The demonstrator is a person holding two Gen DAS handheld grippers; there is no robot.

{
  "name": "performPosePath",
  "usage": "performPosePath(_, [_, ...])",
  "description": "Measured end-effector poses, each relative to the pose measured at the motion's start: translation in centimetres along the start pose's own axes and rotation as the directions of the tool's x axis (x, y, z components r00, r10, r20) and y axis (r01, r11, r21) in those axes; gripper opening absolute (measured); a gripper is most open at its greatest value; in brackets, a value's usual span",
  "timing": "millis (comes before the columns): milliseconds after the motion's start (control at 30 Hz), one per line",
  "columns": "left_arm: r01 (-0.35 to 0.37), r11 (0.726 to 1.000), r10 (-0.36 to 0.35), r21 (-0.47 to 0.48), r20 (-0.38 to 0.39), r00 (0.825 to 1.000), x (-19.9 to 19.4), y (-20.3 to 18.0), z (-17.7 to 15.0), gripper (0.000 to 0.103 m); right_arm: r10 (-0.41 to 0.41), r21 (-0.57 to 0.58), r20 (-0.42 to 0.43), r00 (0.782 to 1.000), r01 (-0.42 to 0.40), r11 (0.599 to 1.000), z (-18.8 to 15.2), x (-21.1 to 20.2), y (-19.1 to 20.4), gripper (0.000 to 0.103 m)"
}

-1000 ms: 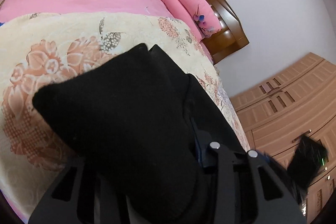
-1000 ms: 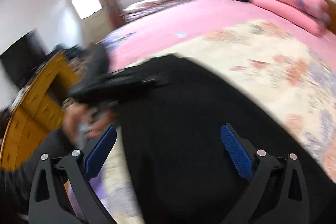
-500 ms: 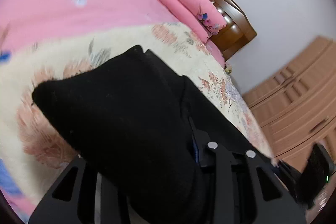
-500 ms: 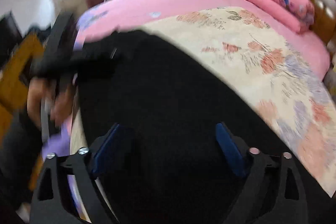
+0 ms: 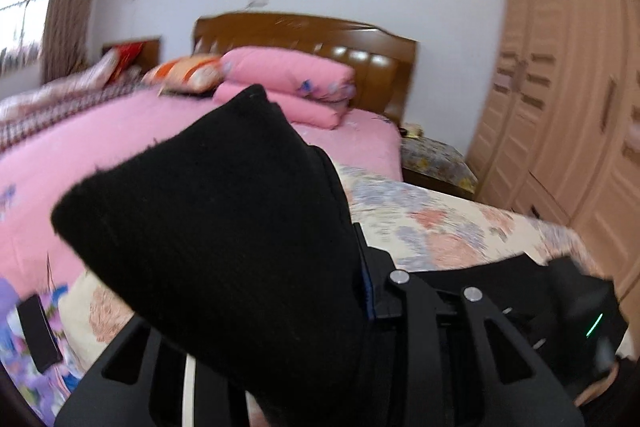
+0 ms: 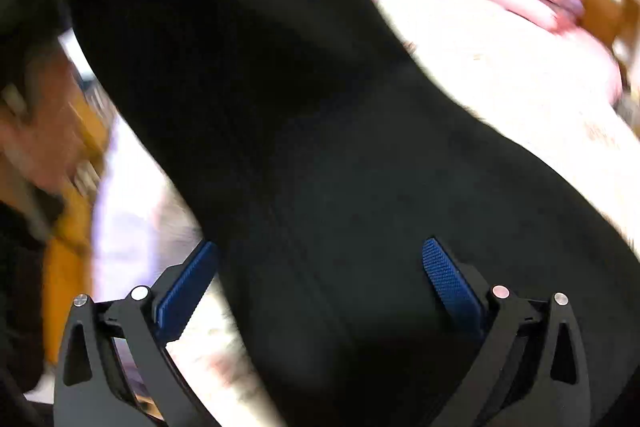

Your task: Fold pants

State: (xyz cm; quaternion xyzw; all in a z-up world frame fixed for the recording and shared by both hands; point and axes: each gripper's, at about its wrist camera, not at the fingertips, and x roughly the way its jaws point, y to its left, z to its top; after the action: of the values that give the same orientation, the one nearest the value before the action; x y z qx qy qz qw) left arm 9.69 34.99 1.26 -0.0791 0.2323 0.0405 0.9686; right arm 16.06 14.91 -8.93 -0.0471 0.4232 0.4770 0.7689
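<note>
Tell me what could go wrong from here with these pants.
1. The left gripper pinches a thick bunch of the pants while its jaws are closing; layers could slip free or fold unevenly.
2. The right gripper is opening over the cloth with its pads clear, so that side may sag or slide.
3. Both views are blurred; a fast swing could drag the quilt.

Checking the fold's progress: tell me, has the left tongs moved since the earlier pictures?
Yes. The left tongs, shut on the black pants, rose and rolled: the headboard now sits level.

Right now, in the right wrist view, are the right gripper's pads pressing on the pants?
No, the right gripper is opening, both blue pads clear of the black pants.
</note>
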Motion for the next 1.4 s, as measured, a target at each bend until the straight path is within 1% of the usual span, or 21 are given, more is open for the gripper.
performPosePath(133, [0.007,0.985,-0.007,0.175,-0.004,1.0,0.1,-8.5,-0.9,0.032,-0.103,0.188,0.145,0.984,0.075,0.979,-2.6,-7.5,-5.5,0.099])
performPosePath(233, [-0.007,0.935,0.039,0.355,-0.082,0.996,2.9,-16.5,-4.6,0.034,-0.219,0.335,0.24,0.946,0.131,0.933,-5.3,-13.6,-9.8,0.099])
performPosePath(333, [0.078,0.88,0.039,0.469,-0.235,0.971,6.8,-21.2,-9.3,0.062,-0.295,0.462,0.287,0.911,0.138,0.876,-7.8,-17.4,-12.8,0.099])
performPosePath(367, [0.126,0.85,0.051,0.512,-0.317,0.947,8.5,-22.8,-11.7,0.068,-0.31,0.484,0.292,0.905,0.14,0.864,-8.3,-18.1,-13.3,0.099])
performPosePath(400, [0.083,0.813,0.099,0.576,-0.277,0.956,8.8,-23.8,-13.5,0.081,-0.331,0.508,0.294,0.897,0.147,0.849,-9.0,-18.9,-13.8,0.099])
performPosePath(433, [0.033,0.787,0.112,0.617,-0.196,0.974,8.0,-24.5,-14.3,0.081,-0.347,0.524,0.295,0.891,0.153,0.838,-9.5,-19.4,-14.2,0.099])
performPosePath(500, [0.148,0.769,0.003,0.622,-0.235,0.972,6.3,-25.0,-14.5,0.095,-0.356,0.543,0.301,0.885,0.147,0.827,-10.5,-20.3,-15.0,0.099])
performPosePath(533, [0.207,0.754,-0.068,0.623,-0.239,0.969,4.8,-25.2,-14.4,0.097,-0.357,0.55,0.302,0.884,0.145,0.823,-10.8,-20.2,-15.1,0.099])
performPosePath(600, [0.241,0.71,-0.15,0.661,-0.192,0.97,1.5,-25.4,-14.3,0.097,-0.346,0.559,0.297,0.89,0.132,0.819,-11.6,-19.6,-15.8,0.099])
performPosePath(667, [0.319,0.67,-0.292,0.67,-0.157,0.943,-2.8,-24.7,-13.6,0.098,-0.317,0.555,0.282,0.906,0.116,0.824,-11.4,-18.5,-15.7,0.099])
performPosePath(700, [0.343,0.676,-0.346,0.652,-0.129,0.929,-4.6,-23.5,-13.0,0.1,-0.299,0.55,0.275,0.914,0.106,0.829,-11.4,-18.2,-15.8,0.099])
performPosePath(733, [0.342,0.712,-0.362,0.614,-0.097,0.927,-5.7,-21.7,-12.2,0.102,-0.278,0.542,0.27,0.922,0.093,0.835,-11.6,-18.0,-15.0,0.099])
performPosePath(800, [0.306,0.831,-0.313,0.464,-0.064,0.948,-5.5,-17.1,-10.5,0.102,-0.22,0.512,0.258,0.941,0.06,0.857,-11.1,-16.6,-13.5,0.099])
performPosePath(833, [0.257,0.908,-0.251,0.331,-0.061,0.966,-4.3,-13.5,-9.7,0.102,-0.206,0.5,0.254,0.945,0.054,0.864,-11.0,-16.0,-12.8,0.098])
performPosePath(900, [0.127,0.981,-0.116,0.144,-0.082,0.99,-2.5,-9.1,-9.0,0.099,-0.138,0.466,0.234,0.962,0.014,0.885,-10.5,-14.3,-10.9,0.085])
performPosePath(933, [0.074,0.995,-0.067,0.071,-0.093,0.993,-1.8,-7.0,-8.9,0.099,-0.104,0.452,0.224,0.969,-0.008,0.892,-10.4,-13.6,-10.2,0.073])
performPosePath(1000, [0.013,1.0,-0.011,0.015,-0.09,0.996,-1.2,-4.6,-9.4,0.099,-0.055,0.431,0.201,0.978,-0.037,0.902,-10.5,-12.3,-8.5,0.07])
performPosePath(1167, [-0.033,0.98,0.066,0.198,-0.161,0.985,0.6,-7.0,-12.7,0.099,-0.05,0.366,0.224,0.973,-0.037,0.93,-10.5,-11.8,-5.1,0.063])
performPosePath(1233, [-0.021,0.979,0.057,0.203,-0.175,0.983,1.8,-7.5,-13.8,0.099,-0.004,0.336,0.204,0.979,-0.067,0.939,-9.9,-11.0,-4.0,0.063])
performPosePath(1367, [0.01,0.994,0.012,0.107,-0.204,0.979,1.9,-5.8,-13.4,0.1,0.001,0.4,0.04,0.999,-0.017,0.917,-11.1,-7.3,-4.1,0.062])
performPosePath(1400, [-0.006,0.995,0.025,0.103,-0.184,0.983,1.7,-5.5,-13.1,0.1,0.008,0.408,0.08,0.997,-0.04,0.912,-11.5,-7.6,-4.3,0.061])
